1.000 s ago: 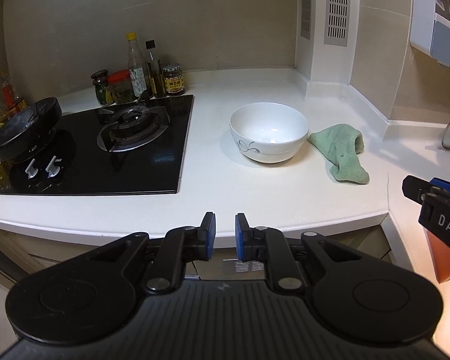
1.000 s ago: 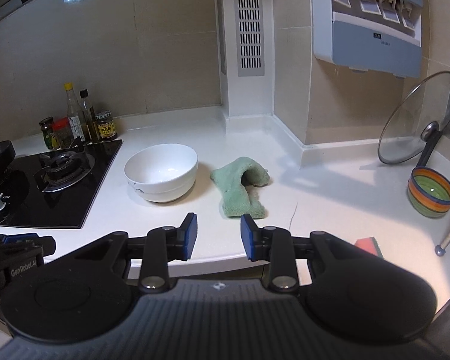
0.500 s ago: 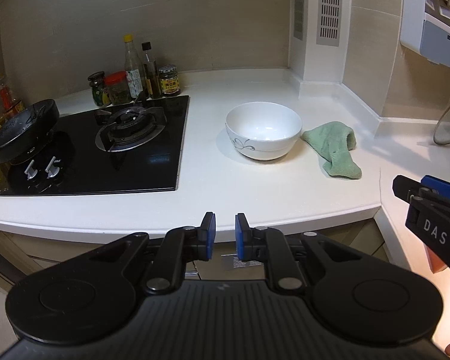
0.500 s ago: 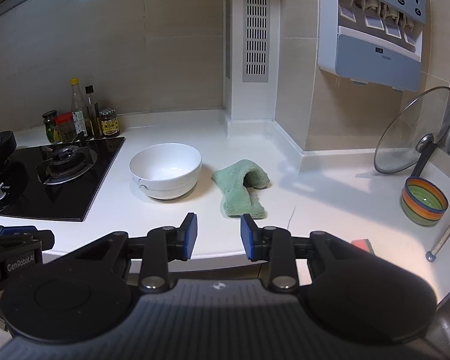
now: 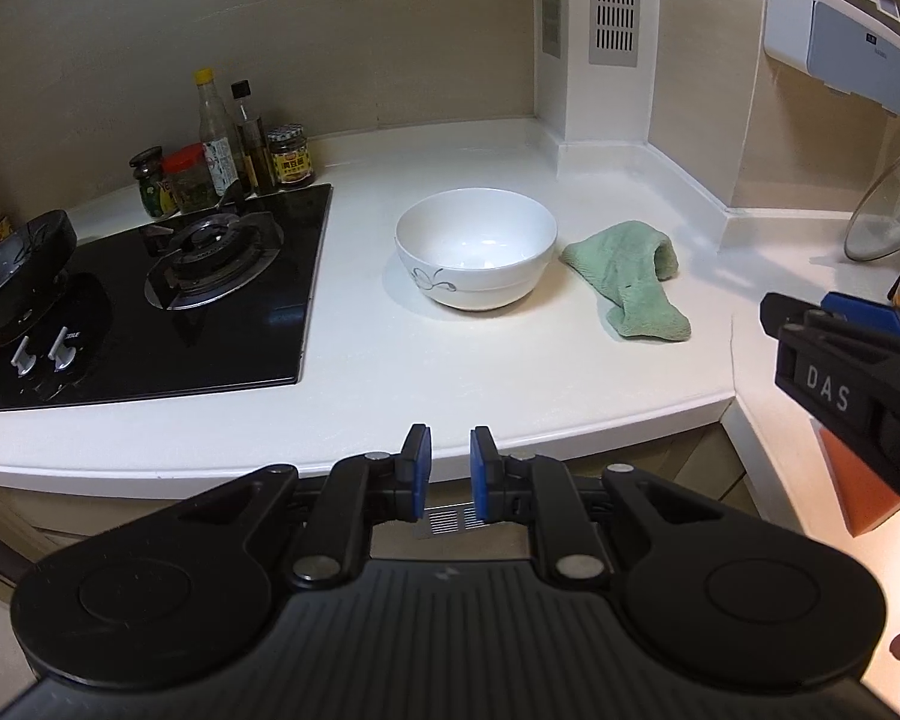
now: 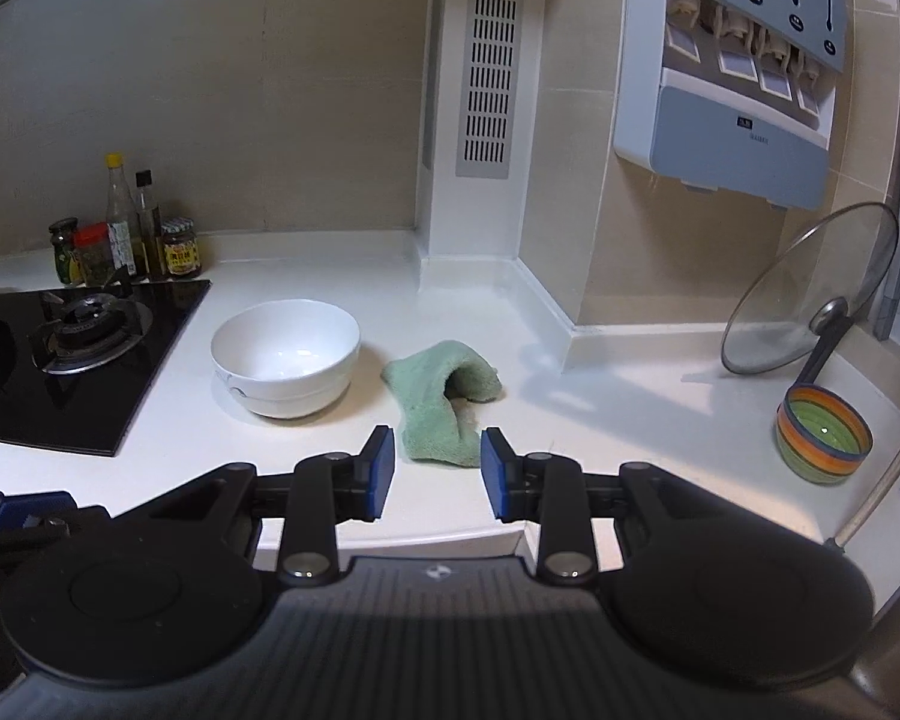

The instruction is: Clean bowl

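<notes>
The bowl (image 5: 476, 246) sits upright on the white counter (image 5: 510, 384), between the hob (image 5: 150, 300) and a green cloth (image 5: 627, 276) that lies just beside it without touching. I'd say the cloth is laid there as the wiping tool, within easy reach of the right side.

The left claw (image 5: 448, 474) hangs off the counter's front edge, its blue pads only narrowly apart and holding nothing. The right claw (image 6: 437, 471) is spread wider, also bare, and lined up with the near end of the cloth (image 6: 441, 405), which shows between its pads but farther off; it looks set to pick the cloth up first.

Nothing has been wiped yet, as far as I can judge; the bowl's inside looks plain white anyway.

There is open counter in front of both bowl and cloth, so a straight approach is free. The bottles (image 5: 234, 138) stand well back by the wall, and the striped bowl (image 6: 823, 441) and glass lid (image 6: 810, 288) are well off to the right. The rounded front edge is the thing to mind.
</notes>
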Demonstrator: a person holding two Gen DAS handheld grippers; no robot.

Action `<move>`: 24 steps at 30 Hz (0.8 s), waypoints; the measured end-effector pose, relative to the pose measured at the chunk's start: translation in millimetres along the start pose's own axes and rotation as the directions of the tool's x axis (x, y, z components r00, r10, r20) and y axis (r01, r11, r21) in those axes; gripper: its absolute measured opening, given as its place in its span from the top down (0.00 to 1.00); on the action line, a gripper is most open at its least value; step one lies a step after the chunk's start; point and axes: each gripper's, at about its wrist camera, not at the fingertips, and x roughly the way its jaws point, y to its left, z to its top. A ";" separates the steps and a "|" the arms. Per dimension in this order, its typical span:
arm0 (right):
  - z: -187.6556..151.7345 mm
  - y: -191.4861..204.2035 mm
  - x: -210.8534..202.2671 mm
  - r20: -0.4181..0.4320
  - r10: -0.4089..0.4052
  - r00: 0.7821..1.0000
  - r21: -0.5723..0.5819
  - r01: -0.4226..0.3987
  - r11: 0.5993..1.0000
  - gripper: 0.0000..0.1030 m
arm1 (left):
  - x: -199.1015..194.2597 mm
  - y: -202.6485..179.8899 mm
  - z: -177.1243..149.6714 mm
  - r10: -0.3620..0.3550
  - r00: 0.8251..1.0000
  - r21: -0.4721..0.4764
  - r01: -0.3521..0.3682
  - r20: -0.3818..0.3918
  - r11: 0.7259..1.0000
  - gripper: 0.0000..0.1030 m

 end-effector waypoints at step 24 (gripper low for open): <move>17.3 -5.8 52.6 -0.024 0.030 0.999 -0.039 -0.031 0.999 0.73 | 39.6 -13.6 27.2 0.066 0.998 -0.019 -0.066 -0.002 0.998 0.86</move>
